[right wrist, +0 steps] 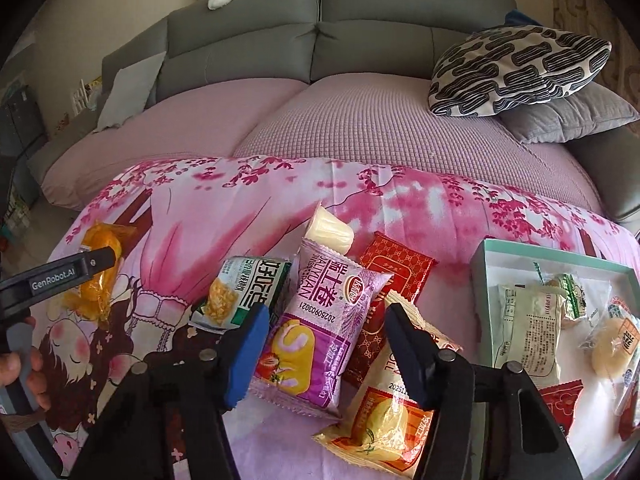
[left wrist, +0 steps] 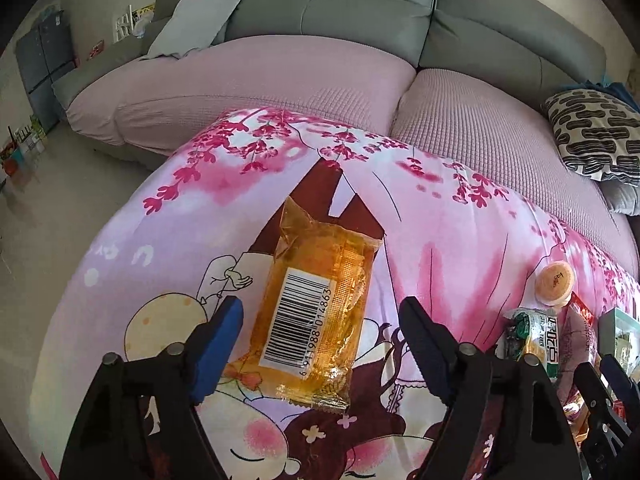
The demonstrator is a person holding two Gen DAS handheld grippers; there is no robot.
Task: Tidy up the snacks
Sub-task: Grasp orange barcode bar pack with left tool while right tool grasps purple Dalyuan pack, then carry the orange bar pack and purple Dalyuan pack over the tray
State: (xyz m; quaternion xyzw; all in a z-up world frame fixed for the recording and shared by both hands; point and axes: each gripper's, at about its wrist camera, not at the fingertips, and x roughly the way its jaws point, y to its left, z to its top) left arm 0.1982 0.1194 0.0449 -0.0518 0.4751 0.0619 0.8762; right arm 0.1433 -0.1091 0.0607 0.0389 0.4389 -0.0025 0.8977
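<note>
An orange see-through snack packet [left wrist: 316,312] with a barcode lies flat on the pink cartoon cloth [left wrist: 440,240]. My left gripper [left wrist: 322,312] straddles it, open, with small gaps at both pads. The same packet [right wrist: 100,292] shows at the left of the right wrist view, partly behind a left gripper finger [right wrist: 96,260]. My right gripper [right wrist: 326,316] stands open over a purple swiss-roll packet [right wrist: 320,320]. Its blue pad [right wrist: 248,344] is at the packet's left edge. The other finger [right wrist: 408,352] is over neighbouring packets.
Around the purple packet lie a green packet [right wrist: 248,288], a jelly cup [right wrist: 332,232], a red packet [right wrist: 396,268] and an orange-white packet [right wrist: 384,420]. A teal box [right wrist: 480,264] at the right holds several snacks. A sofa [right wrist: 360,132] with cushions runs behind. A hand [right wrist: 24,372] shows at left.
</note>
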